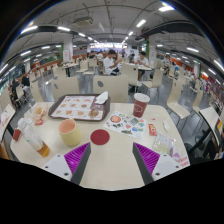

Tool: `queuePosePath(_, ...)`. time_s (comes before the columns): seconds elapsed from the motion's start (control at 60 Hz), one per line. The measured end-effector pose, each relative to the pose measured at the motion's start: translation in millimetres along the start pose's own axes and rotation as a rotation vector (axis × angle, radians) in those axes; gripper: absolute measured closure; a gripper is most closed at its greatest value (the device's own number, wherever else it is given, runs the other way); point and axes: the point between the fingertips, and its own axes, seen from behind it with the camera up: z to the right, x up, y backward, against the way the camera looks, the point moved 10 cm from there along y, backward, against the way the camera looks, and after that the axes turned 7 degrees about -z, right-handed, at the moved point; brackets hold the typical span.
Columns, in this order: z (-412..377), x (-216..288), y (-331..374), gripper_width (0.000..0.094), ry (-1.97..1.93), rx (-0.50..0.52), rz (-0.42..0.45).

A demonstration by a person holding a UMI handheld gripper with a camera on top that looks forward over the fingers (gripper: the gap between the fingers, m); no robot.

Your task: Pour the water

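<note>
My gripper [112,158] hangs above a beige table [112,165], open, with nothing between its fingers; the purple pads [76,154] stand wide apart. Just ahead of the left finger stands a pale orange cup [68,131]. A small red round lid or coaster [100,137] lies beside it, ahead of the gap. Farther right stands a red paper cup [140,105]. At the left edge of the table is a clear bottle with orange liquid [35,138].
A tray with food remains [78,107] lies at the table's far side. A printed leaflet [127,124] lies right of centre, a clear plastic thing [166,146] near the right finger. Beyond are canteen tables, chairs and seated people [110,62].
</note>
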Motion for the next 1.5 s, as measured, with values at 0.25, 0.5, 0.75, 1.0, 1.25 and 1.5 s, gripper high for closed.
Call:
queuePosePath(0.25, -49, -25, -6, 0.0089, 0.0, -0.058, -0.02)
queuePosePath(0.5, -162, -75, 14, 0.0088, -0.026, -0.043, -0.015)
queuePosePath(0.75, -286, -75, -14, 0.0082, -0.022, 0.069, 0.09)
queuePosePath(1.0, -324, -35, -75, 0.0109, -0.015, 0.016, 0.238)
queuePosePath(1.25, -331, -33, -103, 0.045, -0.03, 0.005, 0.267)
queuePosePath(1.5, -353, -3, -92, 0.053, -0.023, 0.075, 0.282)
